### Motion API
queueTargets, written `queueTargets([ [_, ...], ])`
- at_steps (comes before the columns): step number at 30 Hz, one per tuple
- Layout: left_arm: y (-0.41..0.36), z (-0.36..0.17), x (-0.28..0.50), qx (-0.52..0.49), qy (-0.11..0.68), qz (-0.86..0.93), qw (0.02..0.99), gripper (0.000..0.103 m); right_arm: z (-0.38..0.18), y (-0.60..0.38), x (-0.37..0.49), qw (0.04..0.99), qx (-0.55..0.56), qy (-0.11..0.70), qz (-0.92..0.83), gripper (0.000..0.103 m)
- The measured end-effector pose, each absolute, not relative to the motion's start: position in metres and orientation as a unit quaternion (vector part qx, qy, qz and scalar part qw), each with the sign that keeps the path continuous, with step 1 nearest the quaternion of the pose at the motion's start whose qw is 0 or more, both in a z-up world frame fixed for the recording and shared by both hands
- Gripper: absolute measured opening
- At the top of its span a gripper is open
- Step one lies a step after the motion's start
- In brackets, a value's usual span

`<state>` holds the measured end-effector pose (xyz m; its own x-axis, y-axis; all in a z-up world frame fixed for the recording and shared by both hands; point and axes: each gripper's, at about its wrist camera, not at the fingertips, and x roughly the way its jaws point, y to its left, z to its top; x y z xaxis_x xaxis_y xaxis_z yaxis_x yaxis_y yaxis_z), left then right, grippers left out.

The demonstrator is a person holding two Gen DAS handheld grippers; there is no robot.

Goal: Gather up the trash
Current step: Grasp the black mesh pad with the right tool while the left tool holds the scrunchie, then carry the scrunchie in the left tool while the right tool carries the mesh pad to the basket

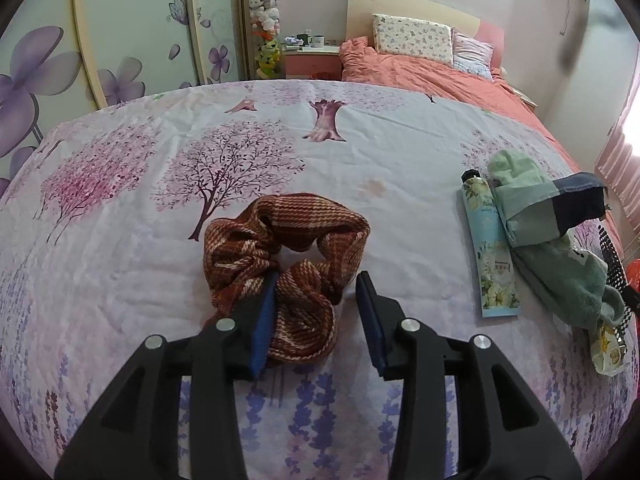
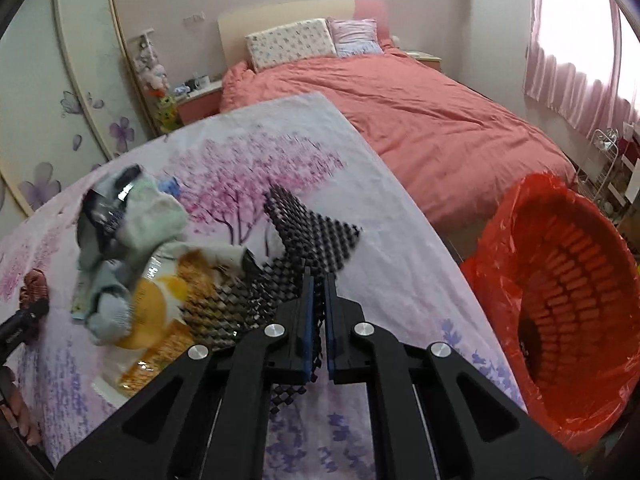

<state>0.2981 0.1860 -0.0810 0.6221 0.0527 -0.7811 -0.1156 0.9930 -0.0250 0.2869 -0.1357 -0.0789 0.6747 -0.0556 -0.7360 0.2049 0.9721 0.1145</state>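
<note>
Two grippers in play. Right gripper: jaws clamped on a black foam mesh sleeve (mesh runs between the pads), lifted over the floral sheet; red-lined bin at right. Left gripper: jaws apart around the near loop of a brown plaid scrunchie, not pressing. Snack wrapper lies left of the mesh, under a green cloth.

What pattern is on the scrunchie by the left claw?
Rust-brown and cream woven stripes on the scrunchie; clearest in the left wrist view.
</note>
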Motion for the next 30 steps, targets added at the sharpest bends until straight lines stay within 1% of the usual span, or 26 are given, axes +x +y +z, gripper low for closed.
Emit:
queueTargets([
  [5, 0.185, -0.081, 0.299, -0.035, 0.433, 0.043, 0.9, 0.044, -0.082, -0.137, 0.286, 0.909, 0.096, 0.399, -0.072, 0.006],
  [11, 0.181, -0.082, 0.3, -0.027, 0.435, 0.035, 0.899, 0.052, -0.08, -0.137, 0.289, 0.909, 0.094, 0.401, -0.065, 0.006],
  [17, 0.179, -0.082, 0.3, -0.028, 0.435, 0.034, 0.899, 0.051, -0.083, -0.139, 0.291, 0.905, 0.102, 0.41, -0.059, 0.007],
  [19, 0.18, -0.081, 0.299, -0.032, 0.433, 0.037, 0.9, 0.048, -0.084, -0.143, 0.289, 0.904, 0.111, 0.41, -0.055, 0.006],
  [21, 0.183, -0.081, 0.298, -0.039, 0.43, 0.04, 0.901, 0.035, -0.084, -0.144, 0.288, 0.904, 0.114, 0.408, -0.054, 0.006],
  [24, 0.189, -0.081, 0.296, -0.052, 0.428, 0.026, 0.902, 0.024, -0.079, -0.143, 0.285, 0.91, 0.103, 0.4, -0.05, 0.006],
  [27, 0.192, -0.078, 0.292, -0.048, 0.422, 0.013, 0.905, 0.02, -0.072, -0.146, 0.28, 0.914, 0.108, 0.388, -0.046, 0.005],
  [30, 0.19, -0.072, 0.286, -0.039, 0.413, 0.002, 0.91, 0.019, -0.062, -0.151, 0.276, 0.918, 0.116, 0.377, -0.043, 0.005],
])
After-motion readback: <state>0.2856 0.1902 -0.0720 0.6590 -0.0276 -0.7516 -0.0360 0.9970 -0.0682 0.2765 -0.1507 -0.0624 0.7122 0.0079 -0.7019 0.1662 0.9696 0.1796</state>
